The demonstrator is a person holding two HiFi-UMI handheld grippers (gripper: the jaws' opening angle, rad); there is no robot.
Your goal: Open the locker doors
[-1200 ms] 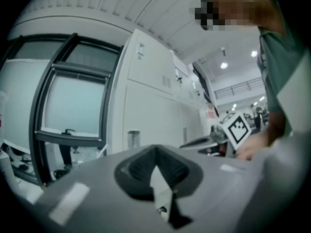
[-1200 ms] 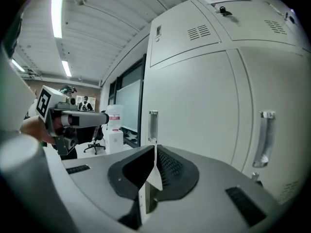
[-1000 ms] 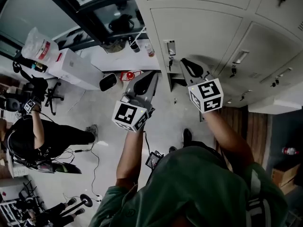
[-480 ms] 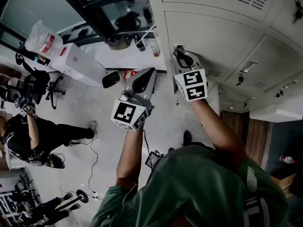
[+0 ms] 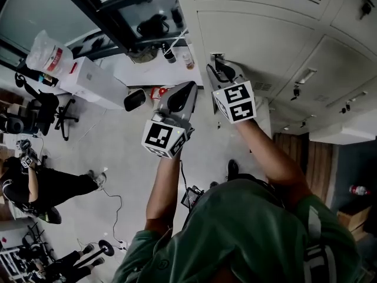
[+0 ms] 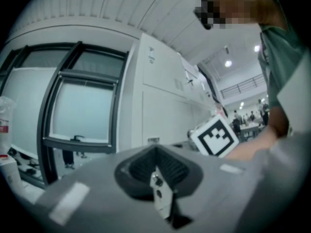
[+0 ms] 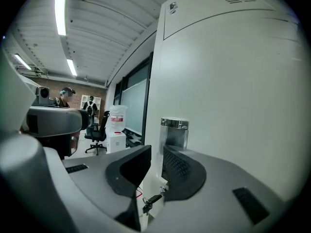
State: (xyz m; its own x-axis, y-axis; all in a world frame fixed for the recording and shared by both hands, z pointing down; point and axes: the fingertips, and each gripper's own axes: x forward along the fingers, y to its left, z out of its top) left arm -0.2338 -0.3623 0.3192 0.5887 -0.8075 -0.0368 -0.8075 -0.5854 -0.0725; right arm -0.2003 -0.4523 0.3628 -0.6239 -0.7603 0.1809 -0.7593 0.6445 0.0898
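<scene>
The pale grey locker door [image 5: 259,40] fills the upper right of the head view, with a small chrome handle [image 5: 215,58] at its left edge. My right gripper [image 5: 218,69] is raised to that handle. In the right gripper view the handle [image 7: 174,129] and the door's edge stand in the gap of the right gripper [image 7: 156,152]. Its jaws are opening and the pads do not press on anything. A small key [image 7: 151,199] hangs below the handle. My left gripper [image 5: 184,90] hovers left of the locker, shut and empty; its pads [image 6: 146,171] meet.
More locker doors with handles [image 5: 303,75] run to the right. Left of the lockers are a dark window frame [image 5: 112,16], white boxes [image 5: 88,81], a plastic bag [image 5: 47,55] and an office chair [image 5: 50,114]. A person [image 5: 35,184] sits on the floor beside cables [image 5: 115,211].
My right gripper has moved up and left from lower on the locker to the handle at the door's left edge. The left gripper has barely moved. The person on the floor has shifted.
</scene>
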